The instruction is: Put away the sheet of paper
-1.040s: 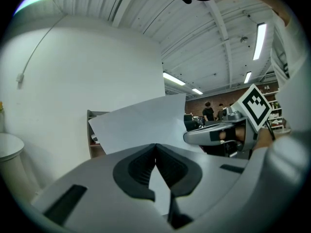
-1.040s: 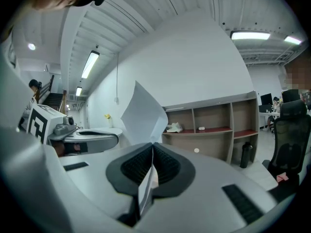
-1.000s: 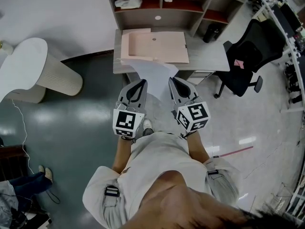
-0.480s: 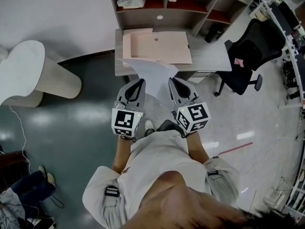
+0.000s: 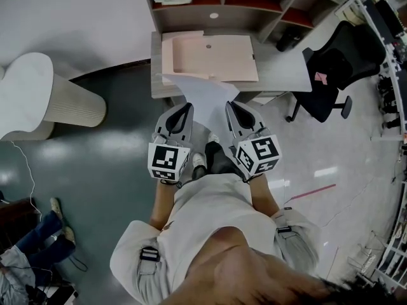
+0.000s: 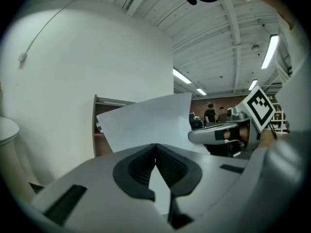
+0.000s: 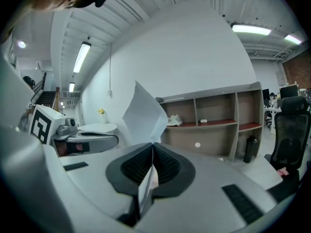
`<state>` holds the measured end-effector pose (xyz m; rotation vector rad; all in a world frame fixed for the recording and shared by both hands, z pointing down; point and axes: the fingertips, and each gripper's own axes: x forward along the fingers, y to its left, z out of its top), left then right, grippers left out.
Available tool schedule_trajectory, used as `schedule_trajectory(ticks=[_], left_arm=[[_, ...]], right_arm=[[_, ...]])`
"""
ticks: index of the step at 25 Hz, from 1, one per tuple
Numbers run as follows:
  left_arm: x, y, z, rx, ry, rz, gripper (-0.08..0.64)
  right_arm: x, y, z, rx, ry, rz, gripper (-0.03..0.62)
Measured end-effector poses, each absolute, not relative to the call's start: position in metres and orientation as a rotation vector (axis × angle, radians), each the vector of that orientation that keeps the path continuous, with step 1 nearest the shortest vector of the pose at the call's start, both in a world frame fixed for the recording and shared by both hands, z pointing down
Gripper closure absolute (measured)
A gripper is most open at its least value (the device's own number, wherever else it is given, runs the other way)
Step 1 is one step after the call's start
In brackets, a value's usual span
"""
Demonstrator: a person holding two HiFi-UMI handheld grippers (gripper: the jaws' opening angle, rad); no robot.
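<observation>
A white sheet of paper (image 5: 205, 92) hangs in the air in front of the person, held at its near edge by both grippers. My left gripper (image 5: 186, 110) is shut on the sheet's left corner; in the left gripper view the paper (image 6: 146, 123) rises out of the closed jaws. My right gripper (image 5: 230, 106) is shut on the right corner, and the sheet (image 7: 144, 114) curls up from its jaws. Beyond the paper an open beige folder (image 5: 210, 57) lies flat on the grey desk (image 5: 283, 72).
A shelf unit (image 5: 216, 2) stands behind the desk with small items on it. A black office chair (image 5: 334, 68) is at the right. A round white table (image 5: 28, 94) stands at the left. A person's legs (image 5: 32, 237) show at the lower left.
The person has stepped forward; the desk and folder sit slightly nearer, and a shoe now shows between the grippers. Both grippers keep their hold on the sheet.
</observation>
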<state>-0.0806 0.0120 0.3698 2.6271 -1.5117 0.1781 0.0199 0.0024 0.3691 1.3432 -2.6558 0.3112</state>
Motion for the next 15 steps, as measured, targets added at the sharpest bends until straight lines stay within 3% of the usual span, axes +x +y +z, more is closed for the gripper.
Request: schedule_trajectory(ticks=[15], left_arm=[[-0.070, -0.072, 0.351, 2.619, -1.628, 0.210, 0.540]], right_arm=[[0.022, -0.088, 0.358, 1.237, -2.759, 0.300, 0.574]])
